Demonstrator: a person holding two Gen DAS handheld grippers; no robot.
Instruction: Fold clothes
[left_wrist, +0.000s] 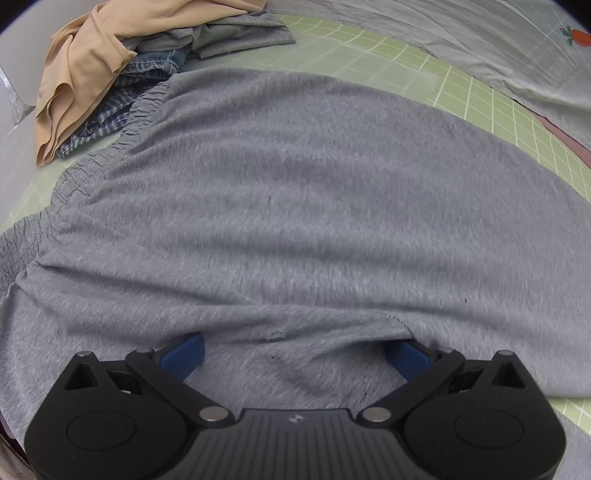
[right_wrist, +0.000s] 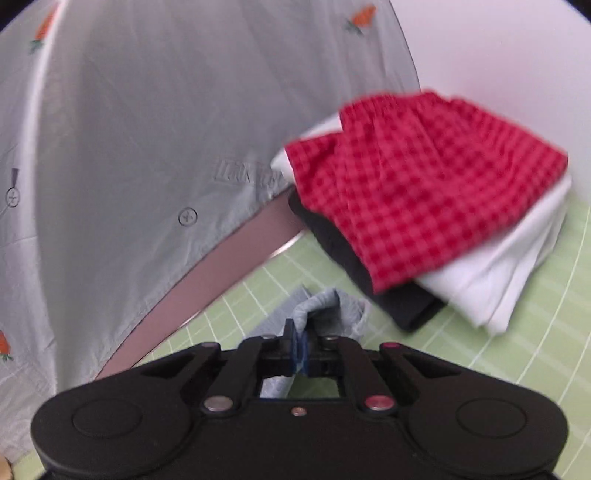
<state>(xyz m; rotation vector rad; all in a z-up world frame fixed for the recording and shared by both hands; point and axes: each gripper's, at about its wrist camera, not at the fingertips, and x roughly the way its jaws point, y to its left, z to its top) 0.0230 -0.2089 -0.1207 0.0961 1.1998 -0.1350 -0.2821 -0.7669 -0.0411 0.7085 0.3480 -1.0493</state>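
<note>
Grey shorts (left_wrist: 295, 192) with a gathered elastic waistband (left_wrist: 144, 107) lie spread across the green grid mat (left_wrist: 480, 99) and fill the left wrist view. My left gripper (left_wrist: 295, 343) stands open wide at the near edge. Its blue fingers (left_wrist: 184, 350) reach under a raised fold of the grey cloth, which hides the tips. In the right wrist view my right gripper (right_wrist: 300, 347) is shut on a bunched corner of grey cloth (right_wrist: 328, 306), held just above the mat (right_wrist: 498, 350).
A loose heap of clothes, with a tan garment (left_wrist: 85, 66), denim (left_wrist: 155, 66) and a grey top (left_wrist: 240, 33), lies at the far left. A pile with a red checked cloth (right_wrist: 417, 177) on black (right_wrist: 369, 280) and white (right_wrist: 517, 266) items sits ahead of the right gripper. A grey carrot-print sheet (right_wrist: 129, 129) borders the mat.
</note>
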